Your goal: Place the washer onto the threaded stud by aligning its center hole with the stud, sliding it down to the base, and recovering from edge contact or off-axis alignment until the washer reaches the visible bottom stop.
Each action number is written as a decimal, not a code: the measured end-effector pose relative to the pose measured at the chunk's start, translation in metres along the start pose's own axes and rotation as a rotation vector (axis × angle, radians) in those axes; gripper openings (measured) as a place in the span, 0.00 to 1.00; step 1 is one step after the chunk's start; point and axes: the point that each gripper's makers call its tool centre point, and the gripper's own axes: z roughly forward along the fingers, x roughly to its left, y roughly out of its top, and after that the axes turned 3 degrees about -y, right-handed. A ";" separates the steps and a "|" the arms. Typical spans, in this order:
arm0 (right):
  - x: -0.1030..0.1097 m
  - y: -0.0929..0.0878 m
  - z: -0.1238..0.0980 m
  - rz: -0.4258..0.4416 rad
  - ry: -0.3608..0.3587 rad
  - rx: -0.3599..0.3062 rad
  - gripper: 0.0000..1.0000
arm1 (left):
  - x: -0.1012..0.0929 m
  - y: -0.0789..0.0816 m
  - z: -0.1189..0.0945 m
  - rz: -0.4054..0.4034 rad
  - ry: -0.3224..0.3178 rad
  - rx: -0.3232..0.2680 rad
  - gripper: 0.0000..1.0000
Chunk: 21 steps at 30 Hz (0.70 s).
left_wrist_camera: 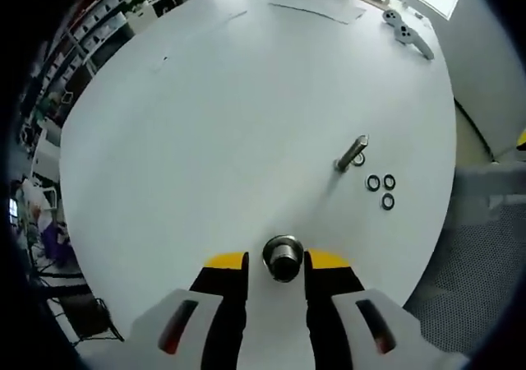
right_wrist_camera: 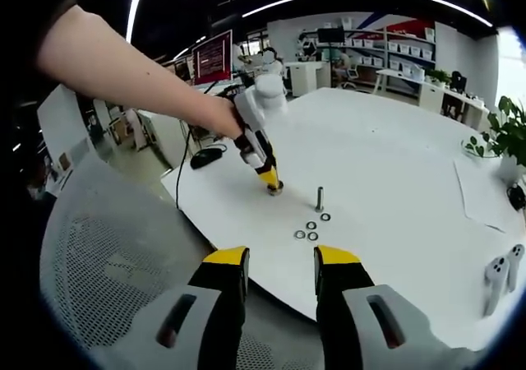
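A broad white round table [left_wrist_camera: 230, 123] takes up most of the left gripper view and stretches across the middle of the right gripper view. In the right gripper view a grey mesh chair back [right_wrist_camera: 107, 279] covers the lower left, and a person's bare forearm [right_wrist_camera: 131, 66] reaches in from the upper left.

That arm's hand holds the left gripper [right_wrist_camera: 272, 184], whose yellow-tipped jaws point down at the table just left of centre in the right gripper view. In its own view the left gripper [left_wrist_camera: 282, 270] rises from the bottom centre with its jaws a short way apart, and a dark round metal nut-like piece [left_wrist_camera: 283, 257] sits between the tips; whether they press on it I cannot tell.

The right gripper [right_wrist_camera: 279, 273] stands at the bottom centre of its view, jaws parted and holding nothing, hanging off the near table edge.

At the far table edge, a white game controller [left_wrist_camera: 406, 30] lies in the upper right of the left gripper view.

The threaded stud [left_wrist_camera: 352, 153] stands on the table, right of centre in the left gripper view, with one washer [left_wrist_camera: 359, 160] at its foot, though I cannot tell if it is threaded on. Three more washers [left_wrist_camera: 381, 191] lie in a loose cluster just below and right of it.
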 end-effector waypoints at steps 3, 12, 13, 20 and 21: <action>0.000 0.000 0.000 -0.005 -0.001 0.001 0.34 | 0.000 0.002 -0.012 -0.015 0.014 -0.046 0.26; -0.003 -0.001 0.000 -0.014 -0.020 0.006 0.34 | -0.005 -0.005 -0.042 -0.039 0.047 -0.164 0.28; -0.004 -0.002 0.000 -0.014 -0.023 0.011 0.34 | -0.007 -0.008 -0.045 -0.023 0.051 -0.170 0.28; -0.010 -0.005 -0.001 -0.014 -0.057 0.026 0.34 | -0.018 -0.023 -0.067 -0.069 0.042 -0.256 0.29; -0.011 -0.006 -0.001 -0.015 -0.063 0.030 0.34 | -0.019 -0.024 -0.068 -0.072 0.041 -0.261 0.29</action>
